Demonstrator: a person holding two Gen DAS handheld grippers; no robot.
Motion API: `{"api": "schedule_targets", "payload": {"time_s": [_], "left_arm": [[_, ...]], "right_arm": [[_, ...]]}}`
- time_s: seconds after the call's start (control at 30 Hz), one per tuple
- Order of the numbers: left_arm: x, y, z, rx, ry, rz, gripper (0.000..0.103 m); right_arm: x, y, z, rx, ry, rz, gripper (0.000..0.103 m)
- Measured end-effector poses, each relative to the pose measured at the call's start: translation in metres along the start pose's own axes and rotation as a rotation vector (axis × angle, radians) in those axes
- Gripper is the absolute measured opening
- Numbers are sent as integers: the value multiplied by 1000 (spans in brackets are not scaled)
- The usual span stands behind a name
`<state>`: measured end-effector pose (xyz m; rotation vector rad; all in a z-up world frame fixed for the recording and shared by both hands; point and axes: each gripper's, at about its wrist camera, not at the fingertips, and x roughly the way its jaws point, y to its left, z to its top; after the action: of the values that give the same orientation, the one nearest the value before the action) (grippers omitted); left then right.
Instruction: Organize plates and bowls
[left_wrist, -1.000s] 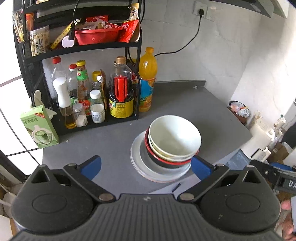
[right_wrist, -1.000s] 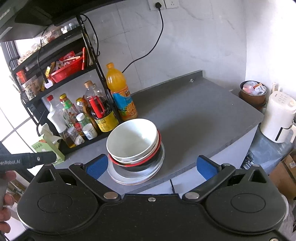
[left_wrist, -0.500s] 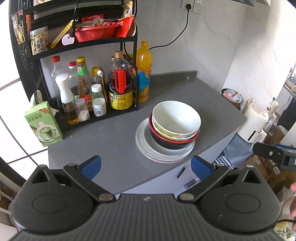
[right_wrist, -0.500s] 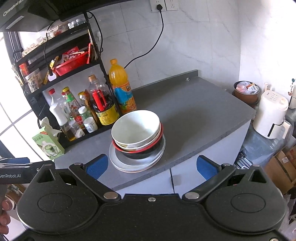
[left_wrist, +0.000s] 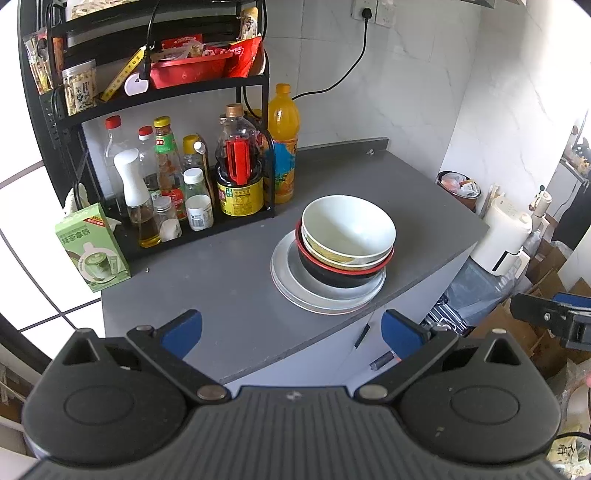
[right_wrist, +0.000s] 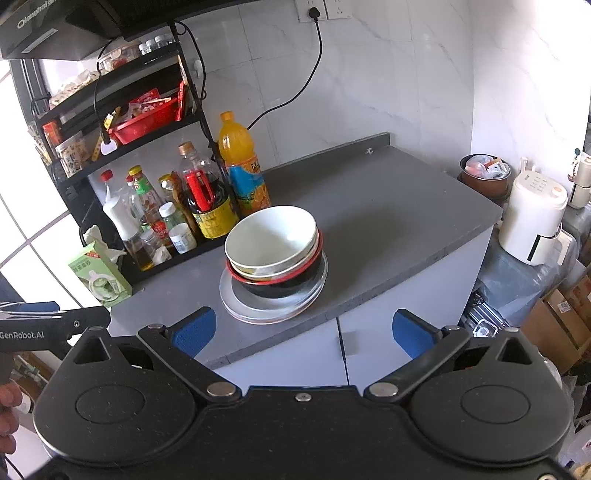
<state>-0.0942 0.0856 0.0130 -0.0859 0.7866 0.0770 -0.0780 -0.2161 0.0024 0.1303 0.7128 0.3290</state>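
A stack stands on the grey counter (left_wrist: 229, 288) (right_wrist: 388, 229): a white bowl (left_wrist: 349, 227) (right_wrist: 271, 238) nested in a yellowish bowl, inside a black bowl with a red rim (left_wrist: 340, 275) (right_wrist: 286, 282), all on grey plates (left_wrist: 321, 297) (right_wrist: 266, 308). My left gripper (left_wrist: 291, 332) is open and empty, held back from the counter's front edge, below the stack. My right gripper (right_wrist: 303, 332) is open and empty too, off the counter's front, in front of the cabinet. Each gripper shows at the edge of the other's view.
A black rack (left_wrist: 166, 99) (right_wrist: 122, 122) with sauce bottles and a red basket stands at the back left, an orange drink bottle (left_wrist: 283, 144) (right_wrist: 242, 166) beside it. A green tissue box (left_wrist: 92, 249) (right_wrist: 99, 273) sits left. A white appliance (right_wrist: 535, 218) and boxes lie right, below the counter.
Both grippers have drawn back and away from the counter; the stack looks smaller and farther. The bowls and plates have not moved.
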Motion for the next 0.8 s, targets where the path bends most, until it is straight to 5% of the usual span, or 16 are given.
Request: {"api": "schedule_targets", "payload": {"time_s": [0.8], "left_arm": [[-15,-8,-12,0,-6,-7,102]], "right_arm": [[-18,3,-11,-39,-8,8,103]]}}
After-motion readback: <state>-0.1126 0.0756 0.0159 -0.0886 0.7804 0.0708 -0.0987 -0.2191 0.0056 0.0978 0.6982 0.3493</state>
